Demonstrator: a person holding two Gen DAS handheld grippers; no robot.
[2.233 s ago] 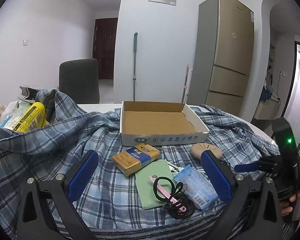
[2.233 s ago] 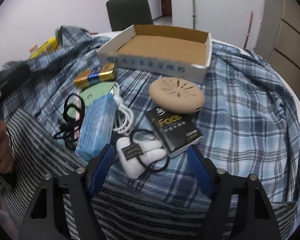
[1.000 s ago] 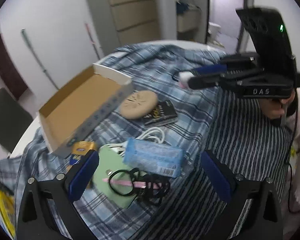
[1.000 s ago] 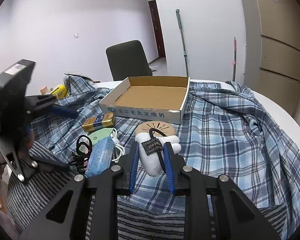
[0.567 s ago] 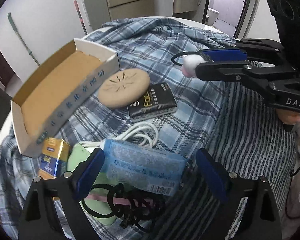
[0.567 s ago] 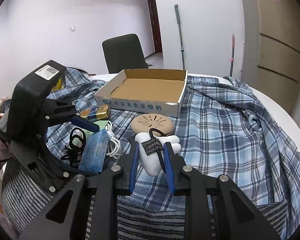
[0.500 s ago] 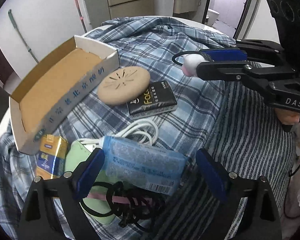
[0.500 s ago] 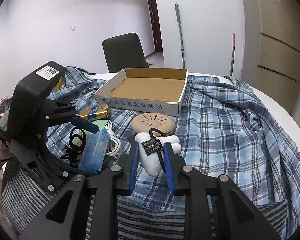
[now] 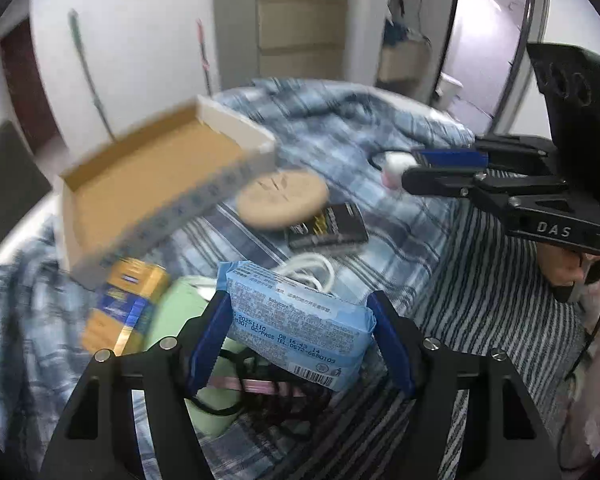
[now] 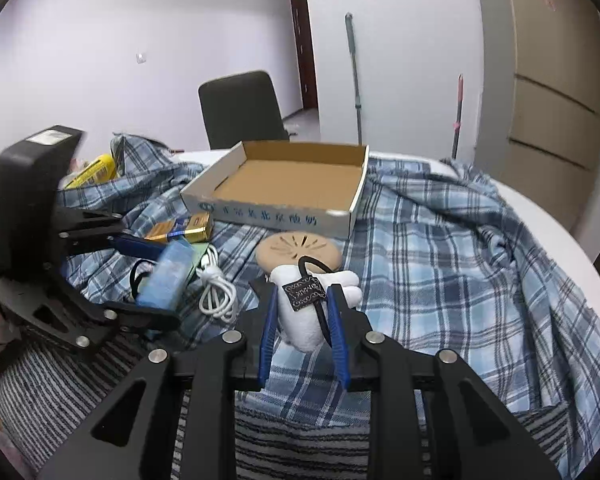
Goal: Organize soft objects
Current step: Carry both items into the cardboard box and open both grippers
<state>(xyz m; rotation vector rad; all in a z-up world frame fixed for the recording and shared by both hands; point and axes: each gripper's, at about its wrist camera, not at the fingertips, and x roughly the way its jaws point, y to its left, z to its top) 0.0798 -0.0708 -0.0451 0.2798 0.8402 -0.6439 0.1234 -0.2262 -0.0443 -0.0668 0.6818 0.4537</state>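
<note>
Left wrist view: the left gripper (image 9: 300, 320) is closing its jaws around a blue wipes pack (image 9: 296, 328), pads at both ends, near the cardboard box (image 9: 156, 184). Only here the black packet (image 9: 328, 228) beside the tan disc (image 9: 282, 200) shows. A second ago the jaws stood wide above the pack.

Right wrist view: the right gripper (image 10: 304, 312), narrow, grips a white plush (image 10: 308, 308) just before the box (image 10: 284, 184), unchanged. A chair (image 10: 240, 108) shows only here.

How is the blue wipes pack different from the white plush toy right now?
The blue wipes pack is a flat printed plastic packet; the white plush toy is fuzzy, with a black tag and loop. The left gripper is closing around the pack; the right gripper is shut on the toy. Both are soft.
</note>
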